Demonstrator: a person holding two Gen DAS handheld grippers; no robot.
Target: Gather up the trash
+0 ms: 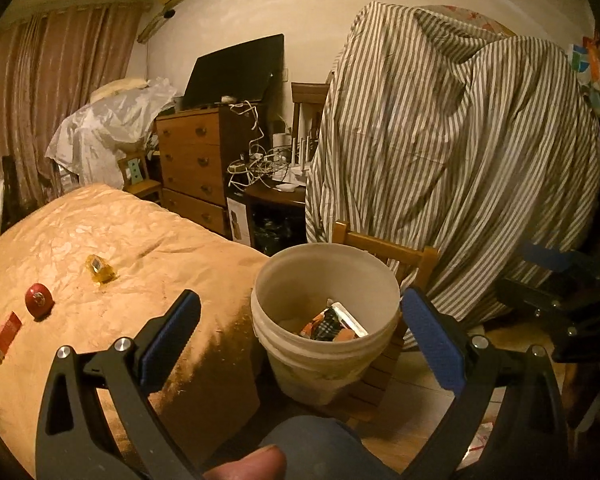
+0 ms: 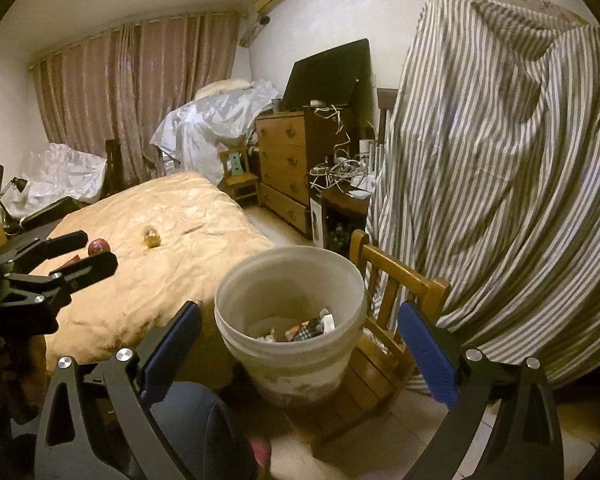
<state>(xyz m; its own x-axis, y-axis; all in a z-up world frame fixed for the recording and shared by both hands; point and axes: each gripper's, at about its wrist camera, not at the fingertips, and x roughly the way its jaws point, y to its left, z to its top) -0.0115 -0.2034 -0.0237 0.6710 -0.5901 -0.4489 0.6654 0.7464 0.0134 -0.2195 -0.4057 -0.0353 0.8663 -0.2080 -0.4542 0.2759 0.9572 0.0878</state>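
On the bed (image 1: 112, 236), well left of the bucket (image 1: 326, 320), three pieces of trash in a loose row: a red flat packet (image 1: 6, 336) nearest the left edge, with its long axis running away from the camera, then a red round object (image 1: 39, 300) just beside it, then a yellow wrapper (image 1: 100, 269) a little farther up the cover. All of them left and forward of the left gripper (image 1: 300, 340), which hangs above the bed's corner, wide open and empty, aimed more at the bucket than at the trash. Seen from the right wrist, the same left gripper near the red round object, its fingers pointing over the bed, so clearly the nearer one for the next pick; probably a swing to the left and down needed first. In the bucket, standing on a small wooden chair (image 2: 384, 340) beside the bed, already some wrappers at the bottom. Right gripper (image 2: 300, 344) above and in front of the bucket, spread wide, nothing held, well apart from the bed items. Behind, striped cloth (image 2: 500, 160) only.
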